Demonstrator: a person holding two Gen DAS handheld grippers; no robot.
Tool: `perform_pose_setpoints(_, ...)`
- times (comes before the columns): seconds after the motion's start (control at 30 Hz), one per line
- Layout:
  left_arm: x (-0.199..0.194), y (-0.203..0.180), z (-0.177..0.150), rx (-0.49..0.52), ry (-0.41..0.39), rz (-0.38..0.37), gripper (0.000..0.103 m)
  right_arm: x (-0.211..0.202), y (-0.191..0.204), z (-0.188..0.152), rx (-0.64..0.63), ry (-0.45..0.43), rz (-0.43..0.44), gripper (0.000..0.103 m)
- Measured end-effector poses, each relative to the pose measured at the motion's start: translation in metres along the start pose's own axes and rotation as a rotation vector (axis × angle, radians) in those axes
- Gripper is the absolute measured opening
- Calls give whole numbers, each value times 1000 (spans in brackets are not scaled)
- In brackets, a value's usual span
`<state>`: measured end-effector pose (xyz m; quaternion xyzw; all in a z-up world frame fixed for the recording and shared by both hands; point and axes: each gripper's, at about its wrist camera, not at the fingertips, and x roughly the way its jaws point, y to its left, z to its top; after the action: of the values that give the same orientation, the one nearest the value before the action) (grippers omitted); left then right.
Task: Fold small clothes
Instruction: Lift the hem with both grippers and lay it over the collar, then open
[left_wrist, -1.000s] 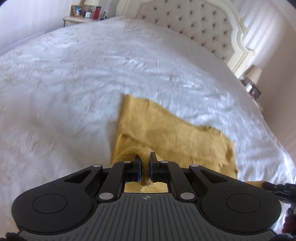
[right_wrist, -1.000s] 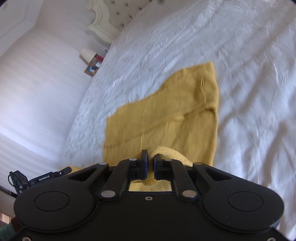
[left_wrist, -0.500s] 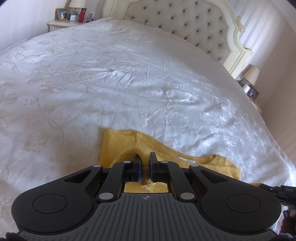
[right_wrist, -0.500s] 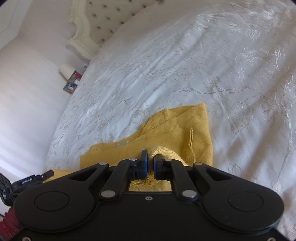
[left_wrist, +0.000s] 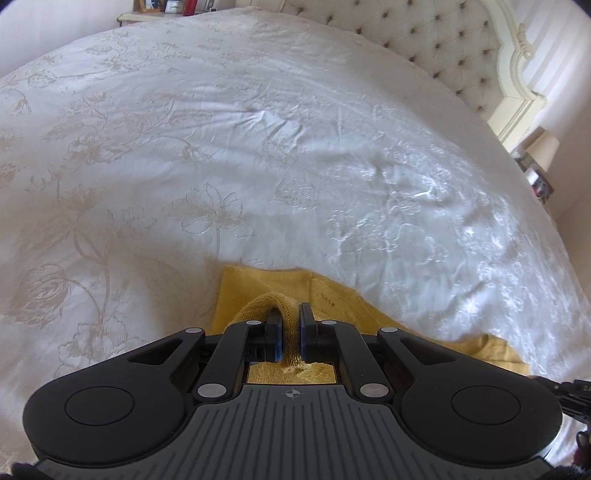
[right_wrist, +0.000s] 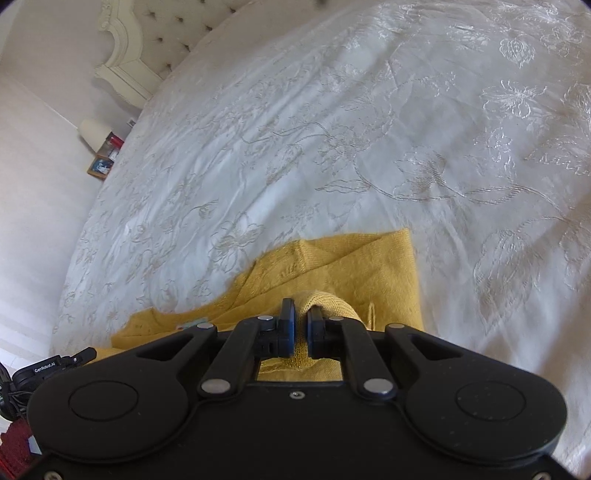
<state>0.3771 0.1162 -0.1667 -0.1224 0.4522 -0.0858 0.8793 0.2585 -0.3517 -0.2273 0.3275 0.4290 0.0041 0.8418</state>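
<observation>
The mustard knit garment (right_wrist: 354, 273) lies on the white embroidered bedspread (left_wrist: 258, 147), at the near end of the bed, far from the tufted headboard (left_wrist: 436, 40), and most of it sits low in both wrist views, partly hidden under the tool bodies. In the right wrist view a diagonal seam or folded edge crosses its upper layer, and a small loop or tag shows near its right side; a pale label peeks out by the neckline. The left tool (left_wrist: 288, 323) is clamped on a rolled hem of the knit, with the fabric bunched up between its blue pads, and the right tool (right_wrist: 300, 325) is pinching a similar ribbed edge in the same way. Each tool seems to hold one corner of the same edge, which suggests a fold being carried over the body of the garment. The risk from here is uneven travel: if one tool leads the other, the edge will land skewed and the fold will come out crooked. The knit is soft and stretchy, so pulling the tools apart could distort the hem, while slack between them could let the middle sag and crease. The lower layer may also drag along the slippery bedspread and bunch underneath. Releasing too high would let the hem flop back. A bedside table with a lamp (right_wrist: 96, 133) stands well away, beyond any interference.
</observation>
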Motion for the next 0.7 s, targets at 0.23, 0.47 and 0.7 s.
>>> perform_pose_setpoints(0.23,25,10,4,-20,38,43,8,16,-9,3,13,32,-51,15)
perform_pose_setpoints(0.47,33,21,7,-76,54,19,20,20,-16,8,69,37,-69,15)
perform_pose_setpoints(0.7,4,17,16,-11,-31,59,94,0,-1,10,8,-71,-101,74)
